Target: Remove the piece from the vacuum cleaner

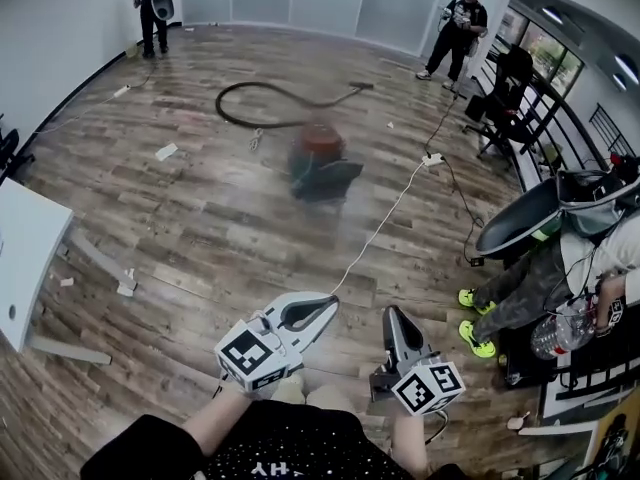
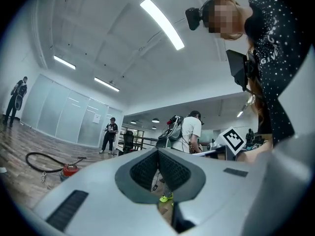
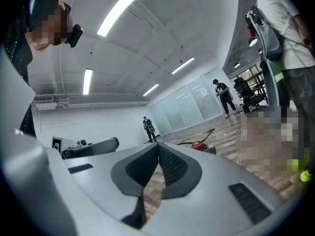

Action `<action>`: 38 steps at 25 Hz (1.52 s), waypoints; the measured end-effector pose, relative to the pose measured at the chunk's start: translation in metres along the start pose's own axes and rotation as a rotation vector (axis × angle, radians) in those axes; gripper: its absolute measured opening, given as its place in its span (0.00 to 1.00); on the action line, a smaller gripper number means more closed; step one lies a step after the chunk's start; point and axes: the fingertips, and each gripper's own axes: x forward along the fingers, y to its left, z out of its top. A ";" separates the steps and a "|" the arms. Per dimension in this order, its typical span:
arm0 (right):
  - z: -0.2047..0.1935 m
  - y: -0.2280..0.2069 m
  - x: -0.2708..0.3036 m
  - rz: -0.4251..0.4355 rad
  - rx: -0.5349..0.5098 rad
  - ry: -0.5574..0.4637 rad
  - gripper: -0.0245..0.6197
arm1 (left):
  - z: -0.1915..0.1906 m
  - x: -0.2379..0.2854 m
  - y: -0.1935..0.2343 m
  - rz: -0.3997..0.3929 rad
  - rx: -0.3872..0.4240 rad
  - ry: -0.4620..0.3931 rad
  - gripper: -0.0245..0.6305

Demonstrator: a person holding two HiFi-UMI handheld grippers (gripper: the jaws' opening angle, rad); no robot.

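A red and dark vacuum cleaner [image 1: 322, 158] stands on the wooden floor in the middle of the head view, blurred. Its black hose [image 1: 262, 98] curls away behind it to the left and a white cord [image 1: 385, 223] runs from it toward me. The vacuum cleaner [image 2: 70, 169] is small and far off in the left gripper view, and the vacuum cleaner [image 3: 199, 145] is just as distant in the right gripper view. My left gripper [image 1: 330, 305] and right gripper [image 1: 391, 314] are held low near my body, both shut with nothing between the jaws, well short of the vacuum.
A white board [image 1: 25, 248] and grey strips [image 1: 98, 258] lie at the left. A person [image 1: 565, 278] in yellow shoes stands close at the right beside a dark chair [image 1: 525, 218]. Two more people [image 1: 153, 8] [image 1: 458, 28] stand along the far wall.
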 end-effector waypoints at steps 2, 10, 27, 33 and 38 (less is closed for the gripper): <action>0.004 -0.008 0.018 0.009 0.002 0.015 0.06 | 0.000 0.014 0.018 0.001 0.007 0.013 0.05; 0.025 -0.073 0.110 0.048 0.020 0.066 0.06 | -0.010 0.073 0.103 0.078 -0.019 0.042 0.05; 0.109 -0.265 0.278 0.138 0.043 0.060 0.06 | -0.009 0.267 0.258 0.102 0.020 0.058 0.05; 0.102 -0.298 0.303 0.152 0.075 0.106 0.06 | -0.013 0.292 0.300 0.150 0.015 0.072 0.05; 0.105 -0.314 0.330 0.213 0.116 0.163 0.06 | -0.019 0.312 0.351 0.193 -0.038 0.111 0.05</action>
